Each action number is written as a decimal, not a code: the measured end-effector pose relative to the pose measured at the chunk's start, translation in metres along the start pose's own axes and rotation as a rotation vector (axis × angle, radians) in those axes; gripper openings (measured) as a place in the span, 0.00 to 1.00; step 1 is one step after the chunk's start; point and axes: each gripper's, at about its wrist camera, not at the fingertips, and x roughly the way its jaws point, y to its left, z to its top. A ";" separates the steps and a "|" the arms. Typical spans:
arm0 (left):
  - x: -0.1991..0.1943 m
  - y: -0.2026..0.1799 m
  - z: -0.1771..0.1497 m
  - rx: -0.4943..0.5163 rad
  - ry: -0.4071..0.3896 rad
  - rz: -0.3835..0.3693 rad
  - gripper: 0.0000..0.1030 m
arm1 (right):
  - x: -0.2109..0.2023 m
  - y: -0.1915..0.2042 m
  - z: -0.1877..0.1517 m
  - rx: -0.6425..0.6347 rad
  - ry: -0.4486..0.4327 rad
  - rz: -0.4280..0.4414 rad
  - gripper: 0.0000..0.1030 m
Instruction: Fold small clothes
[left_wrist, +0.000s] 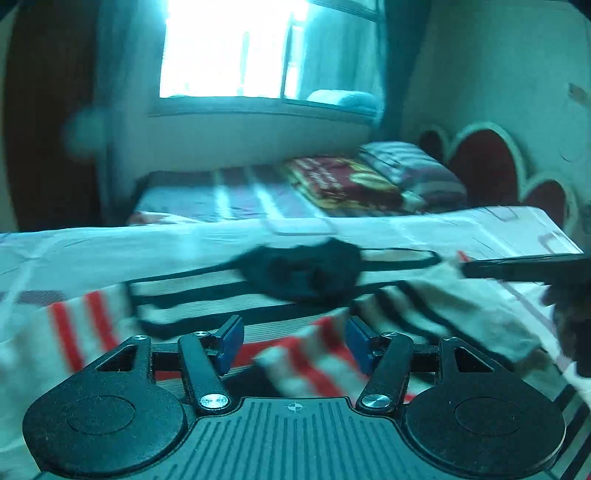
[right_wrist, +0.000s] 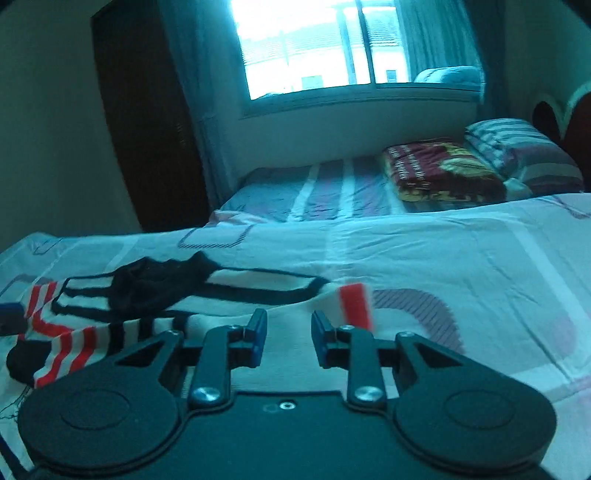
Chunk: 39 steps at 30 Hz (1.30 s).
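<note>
Hovering over bed (right_wrist: 443, 258), left tongs (left_wrist: 293, 341) and right tongs (right_wrist: 289, 334) both spread wide, gripping nothing. Striped garment (left_wrist: 207, 302) lies rumpled on white bedsheet near front edge, black underwear (left_wrist: 303, 273) on top of it. Motion blur in left view.

Dim, blue-tinted, blurred; glaring window (left_wrist: 232, 48) backlights.

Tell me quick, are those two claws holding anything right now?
Left gripper: open, holding nothing, above the striped clothes.
Right gripper: open, holding nothing.
</note>
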 end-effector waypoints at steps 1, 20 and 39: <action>0.011 -0.011 0.001 0.006 0.016 -0.025 0.59 | 0.008 0.012 -0.001 -0.028 0.017 0.029 0.26; -0.007 0.010 -0.037 0.033 0.114 0.129 0.59 | -0.051 0.010 -0.027 -0.106 0.018 -0.081 0.22; -0.188 0.171 -0.130 -0.687 -0.109 0.358 0.72 | -0.129 0.049 -0.076 0.011 0.031 -0.111 0.41</action>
